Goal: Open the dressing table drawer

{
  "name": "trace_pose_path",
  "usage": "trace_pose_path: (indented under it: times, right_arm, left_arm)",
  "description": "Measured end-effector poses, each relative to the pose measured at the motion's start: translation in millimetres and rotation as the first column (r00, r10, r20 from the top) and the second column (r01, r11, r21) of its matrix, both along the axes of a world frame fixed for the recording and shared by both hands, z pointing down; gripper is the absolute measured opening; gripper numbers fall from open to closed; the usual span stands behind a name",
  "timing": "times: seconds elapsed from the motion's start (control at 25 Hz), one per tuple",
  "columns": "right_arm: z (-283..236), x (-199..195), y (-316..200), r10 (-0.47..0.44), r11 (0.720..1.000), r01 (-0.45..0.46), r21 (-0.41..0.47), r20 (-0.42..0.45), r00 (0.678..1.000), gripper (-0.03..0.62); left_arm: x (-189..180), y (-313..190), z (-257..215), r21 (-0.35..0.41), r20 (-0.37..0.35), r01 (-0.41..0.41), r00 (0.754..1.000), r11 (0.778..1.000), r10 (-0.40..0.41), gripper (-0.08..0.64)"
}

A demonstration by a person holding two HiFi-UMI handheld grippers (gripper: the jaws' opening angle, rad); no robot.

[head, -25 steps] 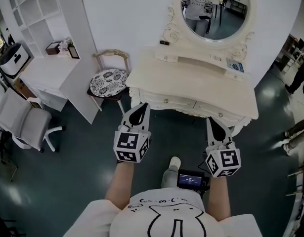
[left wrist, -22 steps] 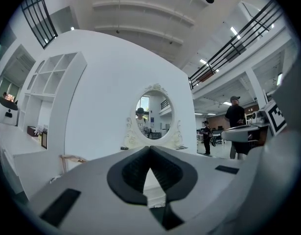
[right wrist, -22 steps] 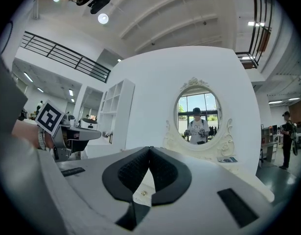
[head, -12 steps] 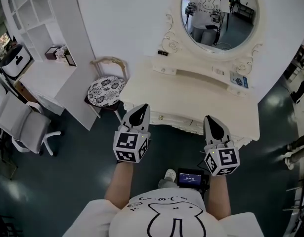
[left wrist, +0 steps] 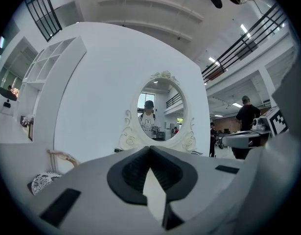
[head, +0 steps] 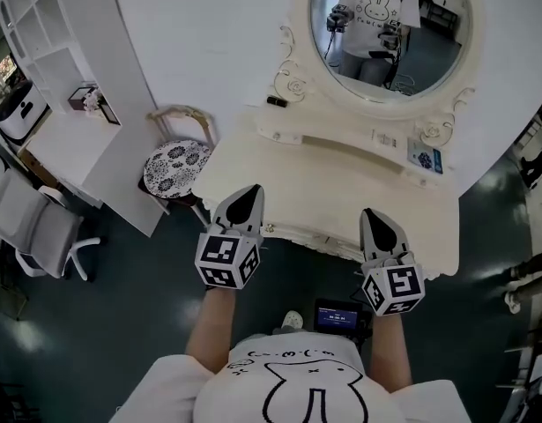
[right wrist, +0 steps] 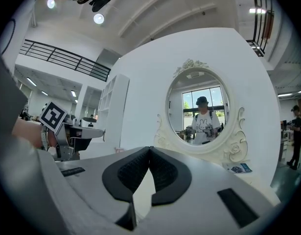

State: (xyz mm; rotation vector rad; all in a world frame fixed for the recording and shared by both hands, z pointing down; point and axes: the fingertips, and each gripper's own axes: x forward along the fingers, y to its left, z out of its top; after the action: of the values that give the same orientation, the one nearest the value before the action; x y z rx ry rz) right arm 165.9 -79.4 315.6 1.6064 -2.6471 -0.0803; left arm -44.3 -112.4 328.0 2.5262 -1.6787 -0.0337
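The cream dressing table (head: 341, 188) with its oval mirror (head: 385, 25) stands straight ahead. From above, its drawer front (head: 310, 235) shows only as a thin carved strip under the tabletop's front edge. My left gripper (head: 244, 192) is shut and empty, its tip over the table's front left edge. My right gripper (head: 374, 216), also shut and empty, reaches over the front edge further right. In the left gripper view the jaws (left wrist: 150, 148) meet below the mirror (left wrist: 160, 109). The right gripper (right wrist: 150, 149) points level at the mirror (right wrist: 201, 111) too.
A small chair with a patterned seat (head: 175, 167) stands just left of the table. A white desk (head: 68, 139) and an office chair (head: 33, 227) are further left. A small black object (head: 276, 101) and a blue card (head: 425, 158) lie on the tabletop.
Both grippers have moved forward towards the dressing table, from short of its front to over its front edge. The table and mirror fill more of the view; the drawer fronts are now mostly hidden.
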Motion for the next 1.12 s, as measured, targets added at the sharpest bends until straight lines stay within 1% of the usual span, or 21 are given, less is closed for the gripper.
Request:
trace_pose_path:
  times: [0.16,0.32,0.52,0.72,0.84,1.04,1.12]
  right_arm:
    - [7,12,-21,0.005,1.000,-0.005,-0.016,0.015,1.000,0.015]
    - [15,14,-35,0.005,1.000,-0.004,-0.024,0.026,1.000,0.015]
    - [19,14,-54,0.012,0.999,-0.010,-0.038,0.034,0.999,0.015]
    - [20,10,-82,0.024,0.999,-0.022,-0.047,0.037,0.999,0.015]
    - [22,5,-102,0.029,0.998,-0.027,-0.056,0.036,0.999,0.015]
    - [25,2,-139,0.055,0.996,-0.052,-0.069,0.037,0.998,0.015]
    - [27,2,-153,0.070,0.995,-0.067,-0.076,0.035,0.997,0.015]
  left_arm:
    - [11,-17,7,-0.013,0.007,-0.003,1.000,1.000,0.003,0.009]
    - [15,-31,14,-0.028,0.009,-0.003,1.000,1.000,0.004,0.008]
    - [10,-52,17,-0.041,-0.002,0.009,1.000,0.999,-0.009,0.008]
    - [4,-81,20,-0.055,0.007,0.001,1.000,0.998,0.000,0.011]
    - [2,-103,23,-0.065,0.024,-0.011,1.000,0.998,0.012,0.041]
    - [-2,-145,29,-0.085,0.039,-0.031,0.999,0.996,0.034,0.067]
    - [-3,-161,33,-0.094,0.034,-0.046,0.998,0.994,0.050,0.101]
